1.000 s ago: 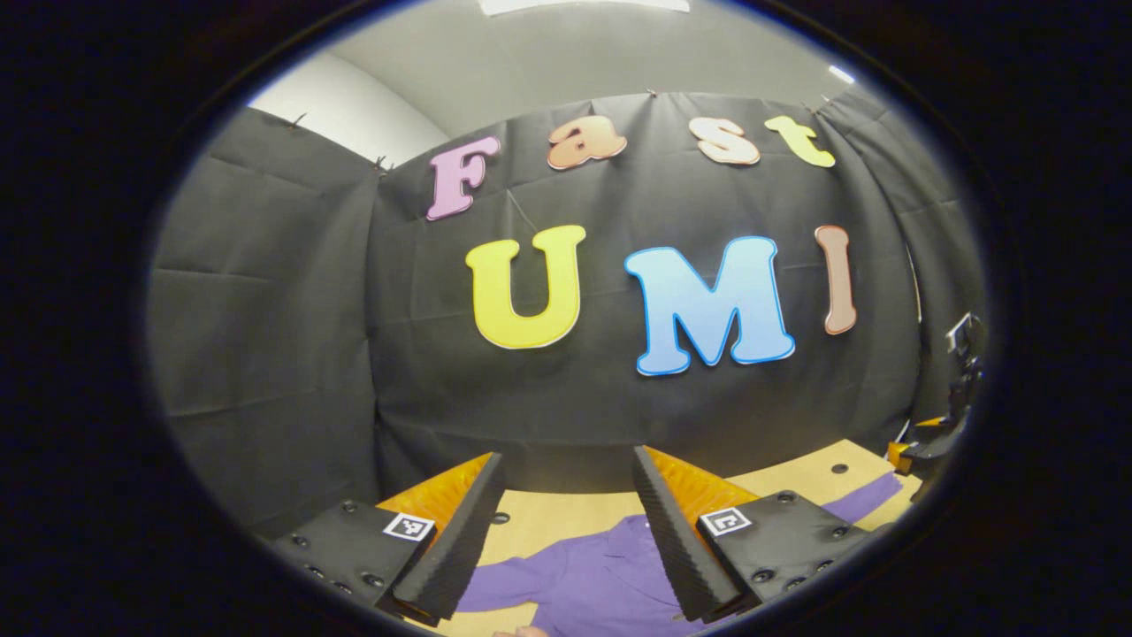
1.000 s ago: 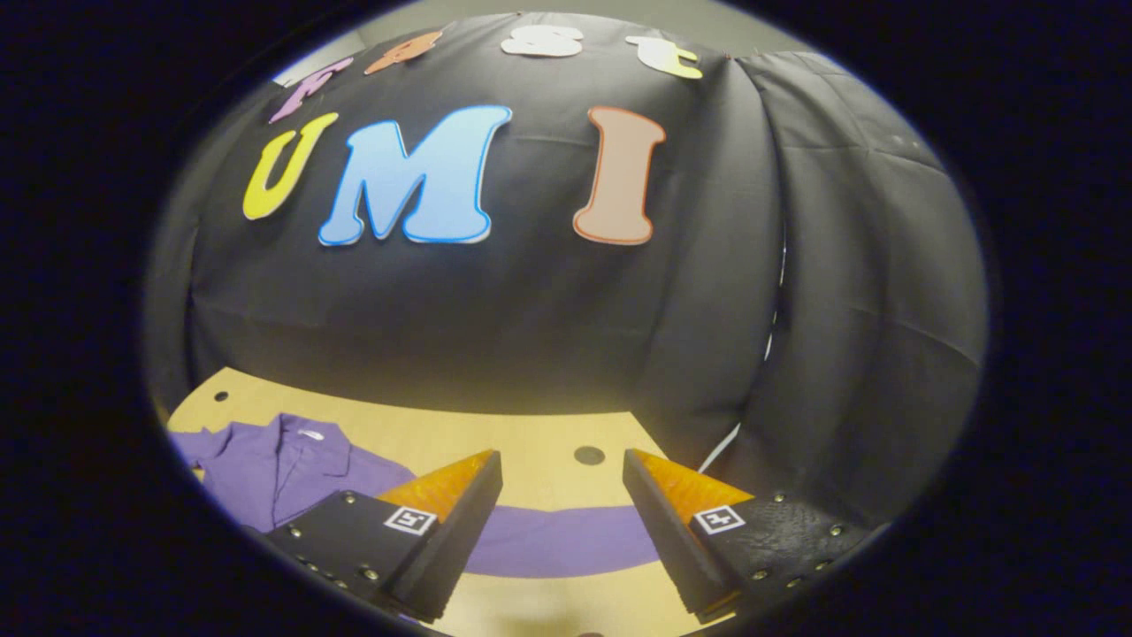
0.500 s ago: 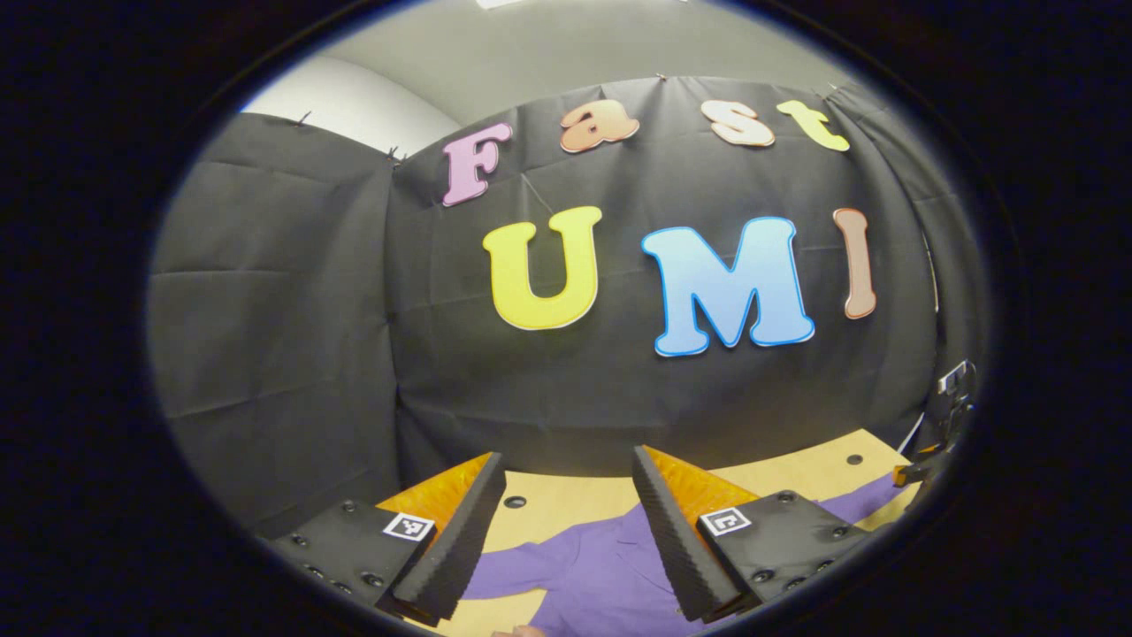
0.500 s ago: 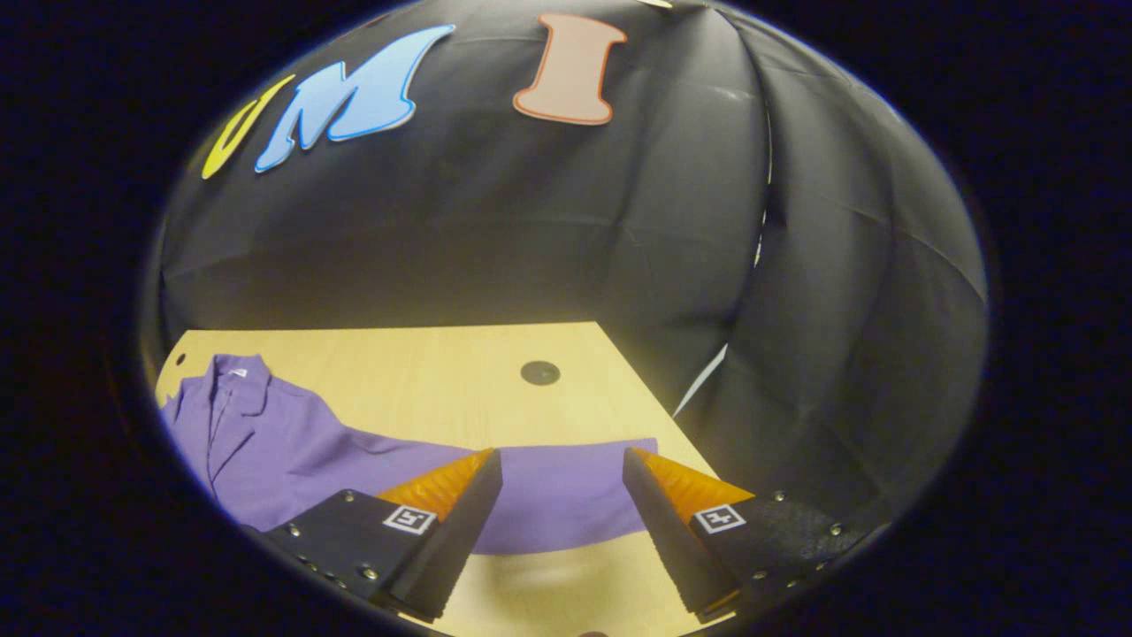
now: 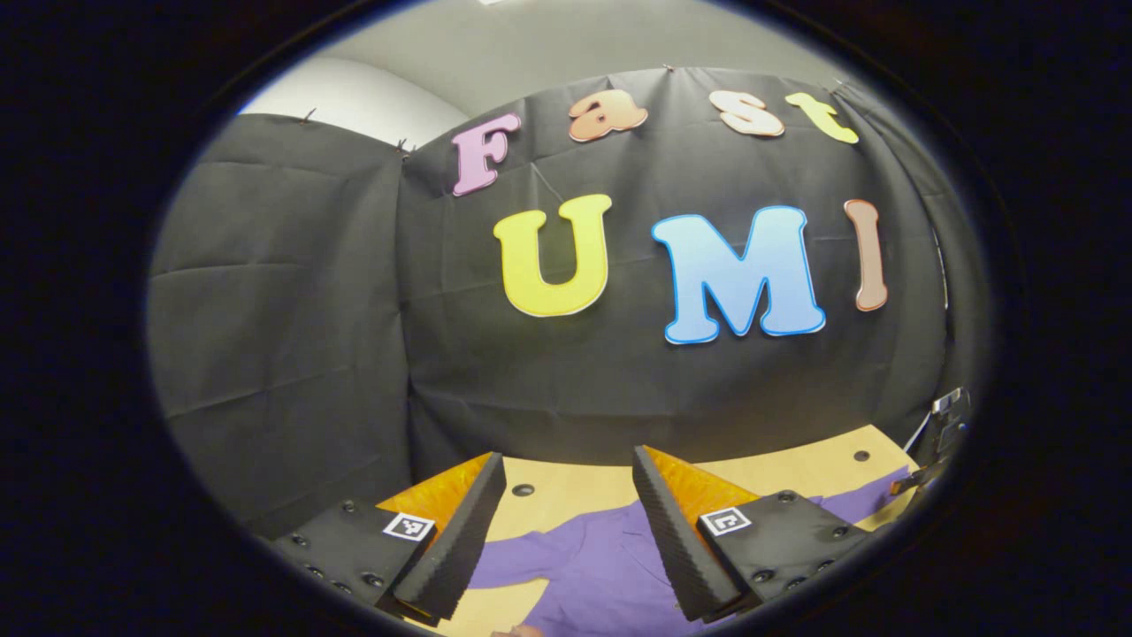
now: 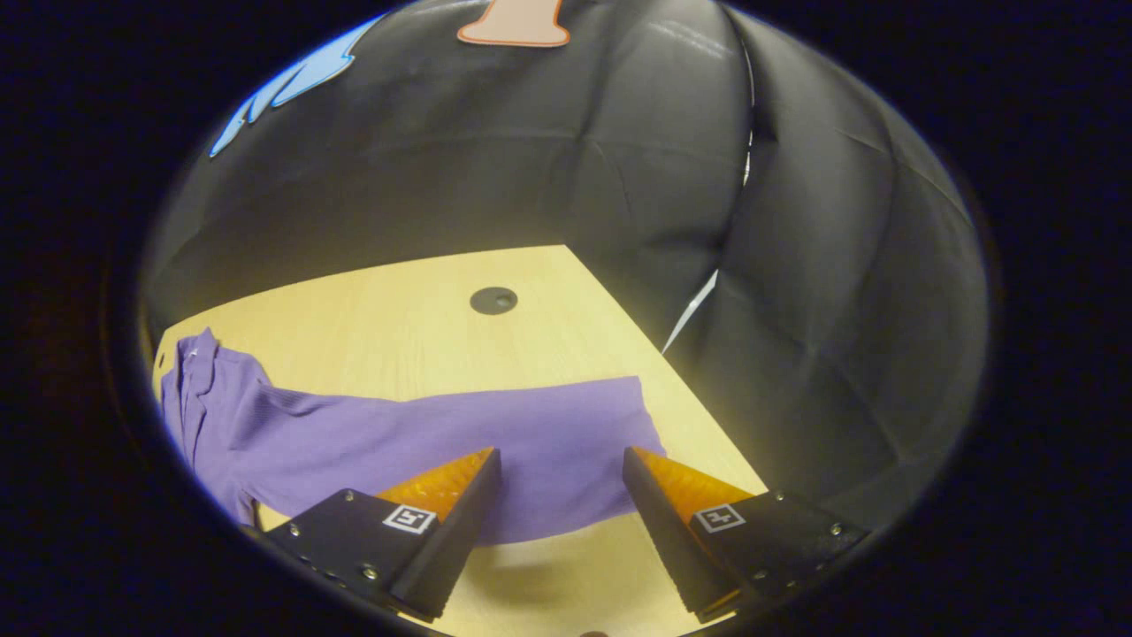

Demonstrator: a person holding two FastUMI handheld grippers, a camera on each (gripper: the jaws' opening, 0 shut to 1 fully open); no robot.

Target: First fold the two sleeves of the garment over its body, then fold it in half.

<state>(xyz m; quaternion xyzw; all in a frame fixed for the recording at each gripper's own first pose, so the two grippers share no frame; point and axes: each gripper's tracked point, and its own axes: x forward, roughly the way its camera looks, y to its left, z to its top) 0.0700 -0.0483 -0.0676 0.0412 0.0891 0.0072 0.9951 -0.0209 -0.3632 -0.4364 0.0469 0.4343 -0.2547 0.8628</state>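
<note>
A purple long-sleeved garment (image 6: 292, 442) lies flat on the light wooden table (image 6: 416, 310). In the right gripper view one sleeve (image 6: 548, 442) stretches toward the table's right edge, and my right gripper (image 6: 562, 478) hovers open just above its cuff end, with nothing between the fingers. In the left gripper view the garment's body (image 5: 592, 575) and its other sleeve (image 5: 504, 571) lie under my left gripper (image 5: 566, 495), which stands open above them and holds nothing. The right gripper (image 5: 937, 442) shows small at the far right of that view.
Black cloth walls close the booth behind and to both sides of the table. A round dark hole (image 6: 493, 300) sits in the tabletop beyond the sleeve, and others (image 5: 523, 489) lie near the back edge. The table's right edge (image 6: 672, 372) runs close to the cuff.
My right gripper has tipped downward and come closer to the sleeve's cuff, so more table and sleeve show. The left gripper has shifted slightly left and stays open.
</note>
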